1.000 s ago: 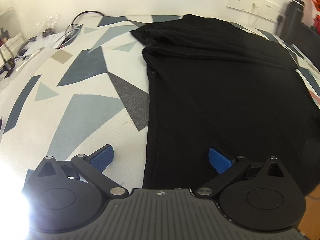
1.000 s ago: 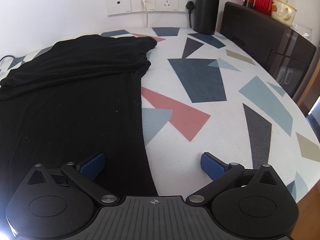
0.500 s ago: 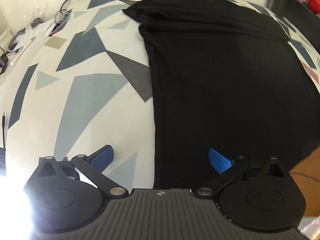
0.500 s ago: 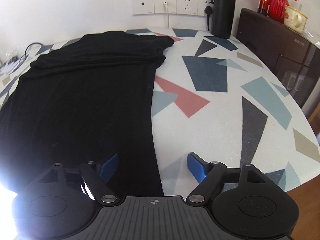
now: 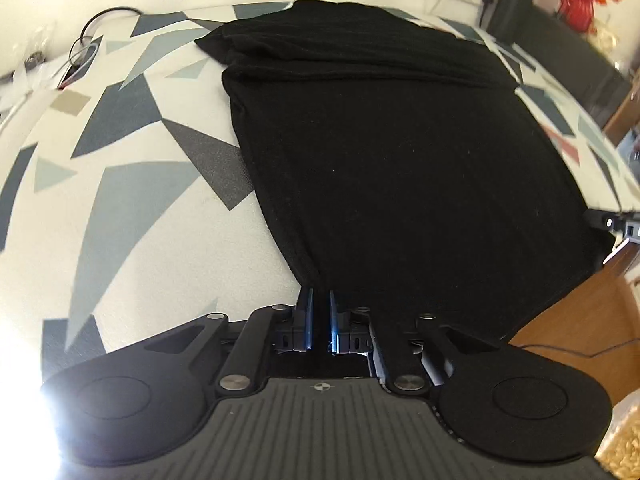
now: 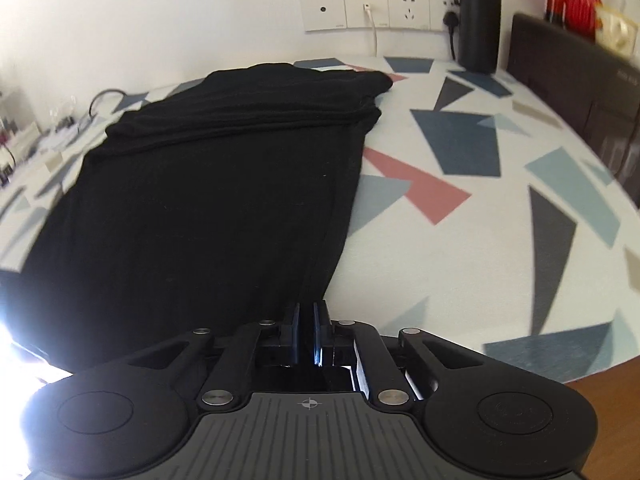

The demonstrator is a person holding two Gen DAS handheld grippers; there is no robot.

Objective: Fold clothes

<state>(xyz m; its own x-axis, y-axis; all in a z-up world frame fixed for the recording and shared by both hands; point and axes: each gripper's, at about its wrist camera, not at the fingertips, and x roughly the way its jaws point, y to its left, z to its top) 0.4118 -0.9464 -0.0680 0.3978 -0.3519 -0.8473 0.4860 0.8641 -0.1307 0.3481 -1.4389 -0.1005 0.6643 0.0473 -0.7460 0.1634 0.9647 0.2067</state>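
Left gripper (image 5: 319, 304) closing on near corner of black garment (image 5: 400, 168); right gripper (image 6: 307, 316) pinching other near corner, table (image 6: 480, 240) beneath.

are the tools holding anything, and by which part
Both hold the black garment: the left tool, just closing, pinches its near left corner, the right tool its near right corner.

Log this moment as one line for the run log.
step: grasp hem | left hand-held gripper: closing on black garment | right hand-held gripper: shut on garment
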